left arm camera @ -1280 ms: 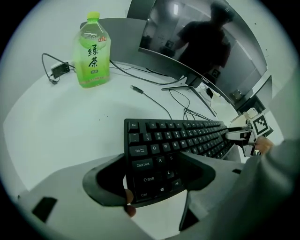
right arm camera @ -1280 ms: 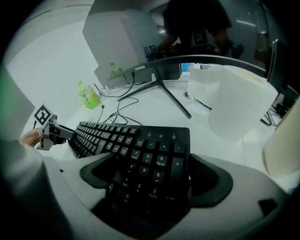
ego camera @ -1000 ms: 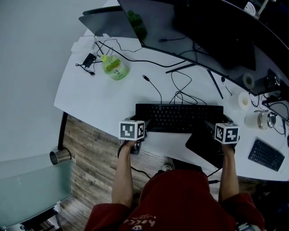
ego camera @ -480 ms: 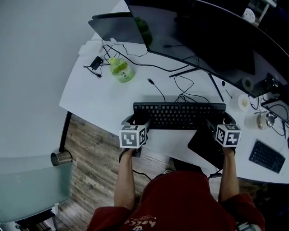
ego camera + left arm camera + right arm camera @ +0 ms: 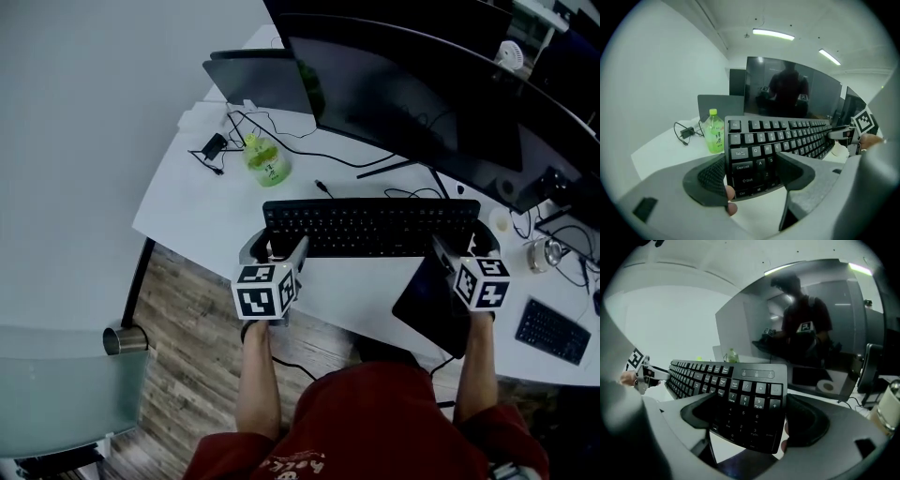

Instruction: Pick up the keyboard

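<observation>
The person in the red shirt (image 5: pixel 375 422) stands at the near edge of the white table (image 5: pixel 202 211) with a gripper in each hand, one at each end of the black keyboard (image 5: pixel 370 227).

The left gripper (image 5: pixel 278 246) has its fingers (image 5: pixel 705 176) clamped on the keyboard's left end. In the left gripper view (image 5: pixel 752 171) the Caps Lock and Shift keys sit between the two pads. The right gripper (image 5: pixel 464 246) grips the other end. In the right gripper view (image 5: pixel 752 416) its fingers (image 5: pixel 811 420) are closed on the number pad of the keyboard (image 5: pixel 750 399).

The keyboard (image 5: pixel 778 140) runs roughly level between the two grippers, parallel to the near edge of the table and in front of the big curved monitor (image 5: pixel 412 103). Seen from both gripper views, its near edge looks raised off the table top, with the far side tipped higher.

A green bottle (image 5: pixel 266 161) stands upright towards the far left corner of the table, well apart from the keyboard, and it also shows behind the keys in the left gripper view (image 5: pixel 713 132). A small black charger (image 5: pixel 215 146) with a loose cable lies just left of the bottle. Behind them, a dark laptop (image 5: pixel 258 82) sits at the far left corner. A black mat (image 5: pixel 431 300) lies at the near edge below the right gripper, and a second, smaller keyboard (image 5: pixel 551 330) rests near the right edge.
</observation>
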Motion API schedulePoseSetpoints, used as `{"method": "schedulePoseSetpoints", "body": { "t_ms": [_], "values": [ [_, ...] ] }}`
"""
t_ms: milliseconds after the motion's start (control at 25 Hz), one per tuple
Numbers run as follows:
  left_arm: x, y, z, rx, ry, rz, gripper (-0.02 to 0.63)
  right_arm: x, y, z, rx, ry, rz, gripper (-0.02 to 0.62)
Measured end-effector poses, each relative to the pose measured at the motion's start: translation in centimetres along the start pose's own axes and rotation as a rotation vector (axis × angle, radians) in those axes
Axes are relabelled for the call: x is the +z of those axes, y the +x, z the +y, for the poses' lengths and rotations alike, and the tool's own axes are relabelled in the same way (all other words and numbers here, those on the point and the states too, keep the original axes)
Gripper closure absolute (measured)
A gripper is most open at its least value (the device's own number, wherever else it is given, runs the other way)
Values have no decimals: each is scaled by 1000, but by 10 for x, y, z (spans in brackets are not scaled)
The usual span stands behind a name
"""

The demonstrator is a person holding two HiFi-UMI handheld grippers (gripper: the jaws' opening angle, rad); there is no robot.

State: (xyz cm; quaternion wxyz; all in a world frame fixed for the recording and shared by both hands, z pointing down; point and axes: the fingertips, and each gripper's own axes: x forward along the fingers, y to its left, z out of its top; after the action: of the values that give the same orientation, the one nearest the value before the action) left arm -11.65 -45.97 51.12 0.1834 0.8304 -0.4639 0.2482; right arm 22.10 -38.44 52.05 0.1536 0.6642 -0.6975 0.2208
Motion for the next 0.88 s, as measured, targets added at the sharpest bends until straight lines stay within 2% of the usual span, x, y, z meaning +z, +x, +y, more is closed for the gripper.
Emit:
{"method": "schedulePoseSetpoints", "body": {
  "t_ms": [520, 880],
  "values": [
    [100, -78, -6, 47, 76, -299, 275, 111, -64, 18, -17, -80, -270, 141],
    [158, -130, -36, 84, 148, -501, 275, 170, -115, 9, -15, -121, -482, 141]
  ]
}}
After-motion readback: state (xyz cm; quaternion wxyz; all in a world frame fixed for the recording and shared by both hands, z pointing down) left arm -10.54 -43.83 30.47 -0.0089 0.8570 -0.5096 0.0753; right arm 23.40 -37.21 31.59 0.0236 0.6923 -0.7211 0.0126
